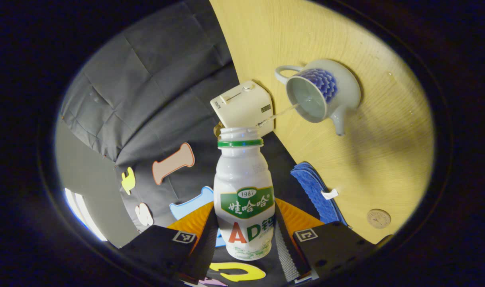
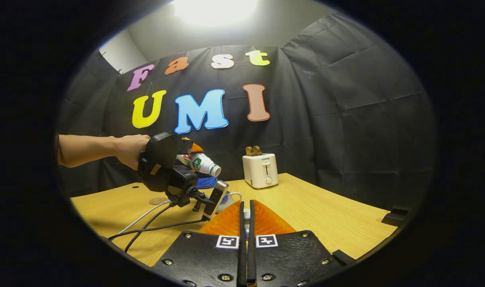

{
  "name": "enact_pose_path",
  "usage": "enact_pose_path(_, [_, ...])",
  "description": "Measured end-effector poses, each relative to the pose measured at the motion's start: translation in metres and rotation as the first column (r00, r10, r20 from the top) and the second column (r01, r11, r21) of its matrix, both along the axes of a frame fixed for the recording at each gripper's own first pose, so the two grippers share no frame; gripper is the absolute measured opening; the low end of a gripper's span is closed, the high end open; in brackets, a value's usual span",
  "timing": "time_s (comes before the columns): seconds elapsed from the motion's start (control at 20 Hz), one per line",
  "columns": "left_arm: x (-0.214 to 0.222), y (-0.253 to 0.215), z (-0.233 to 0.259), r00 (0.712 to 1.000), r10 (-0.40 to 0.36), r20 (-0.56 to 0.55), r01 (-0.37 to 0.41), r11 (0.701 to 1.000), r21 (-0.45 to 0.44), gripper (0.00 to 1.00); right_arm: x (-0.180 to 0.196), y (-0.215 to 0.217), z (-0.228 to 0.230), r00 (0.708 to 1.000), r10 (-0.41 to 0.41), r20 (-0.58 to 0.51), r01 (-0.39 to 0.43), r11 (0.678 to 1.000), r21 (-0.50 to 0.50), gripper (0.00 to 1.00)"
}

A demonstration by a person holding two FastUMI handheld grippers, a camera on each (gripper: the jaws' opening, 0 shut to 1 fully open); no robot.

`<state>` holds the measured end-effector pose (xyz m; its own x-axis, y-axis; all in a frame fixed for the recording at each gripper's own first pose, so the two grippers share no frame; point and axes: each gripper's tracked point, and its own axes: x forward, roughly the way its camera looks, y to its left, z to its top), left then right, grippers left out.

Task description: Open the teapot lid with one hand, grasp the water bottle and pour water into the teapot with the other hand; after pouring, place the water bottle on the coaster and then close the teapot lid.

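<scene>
Above teapot (image 1: 320, 93) | left tool (image 1: 246, 239) tilts water bottle (image 1: 244, 195), pouring

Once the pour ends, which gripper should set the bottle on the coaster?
Left. Its fingers already clamp the water bottle, tipped toward the open teapot; the coaster lies on its side of the table.

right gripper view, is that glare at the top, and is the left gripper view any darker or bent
Right gripper view: yes, an overhead light blows out to white at the top; the toaster and table stay sharp. Left gripper view: evenly lit, a soft broad shadow lies on the table near the teapot, and fisheye curving bends the table edge; the water bottle is crisp.
</scene>
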<state>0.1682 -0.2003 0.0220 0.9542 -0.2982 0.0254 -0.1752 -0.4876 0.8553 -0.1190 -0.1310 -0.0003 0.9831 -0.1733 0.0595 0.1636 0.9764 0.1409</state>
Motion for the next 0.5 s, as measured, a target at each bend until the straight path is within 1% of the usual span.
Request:
enact_pose_path(0.3, [-0.005,-0.003,-0.005,1.000,-0.002,-0.009,0.002,1.000,0.002,0.75,0.000,0.002,-0.001,1.000,0.006,-0.003,-0.006,1.000,0.002,0.01])
enact_pose_path(0.5, [-0.008,-0.005,-0.010,0.998,0.005,-0.060,-0.007,1.000,-0.022,0.75,0.001,0.004,0.001,1.000,0.011,-0.006,-0.011,1.000,-0.013,0.01])
